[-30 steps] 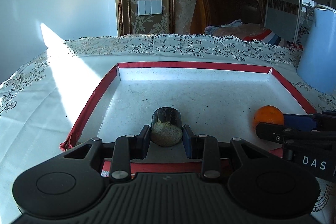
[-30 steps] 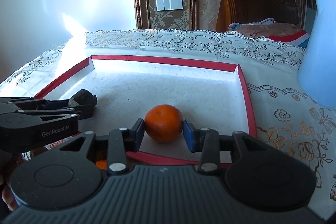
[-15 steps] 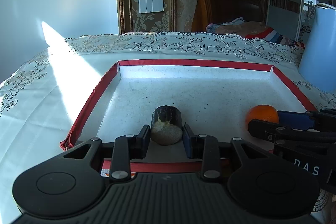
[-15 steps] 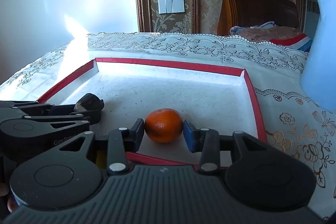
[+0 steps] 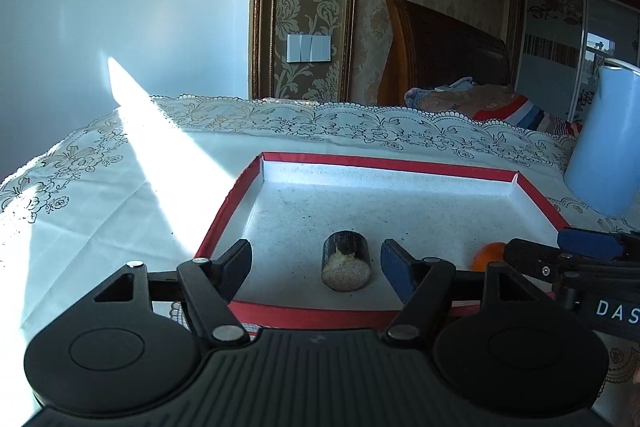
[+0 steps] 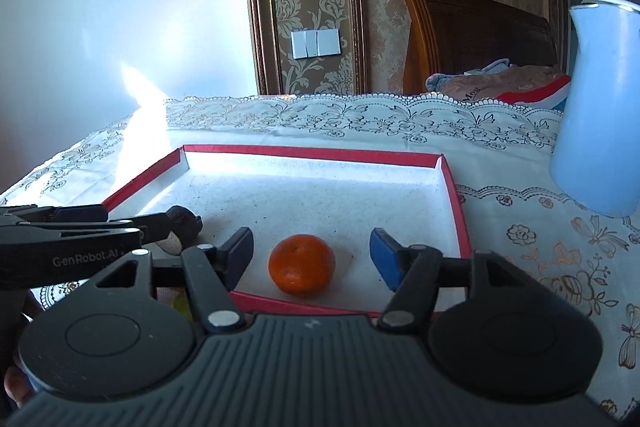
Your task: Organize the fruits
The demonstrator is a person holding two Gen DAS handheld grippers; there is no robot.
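The red-rimmed tray lies on the lace tablecloth, there to gather the fruit. My left gripper is opening, its pads clear of the dark sugarcane piece resting on the tray floor. My right gripper is opening too, and the orange sits free between its pads, inside the near rim. Only the right view shows the whole orange; the left sees a sliver.
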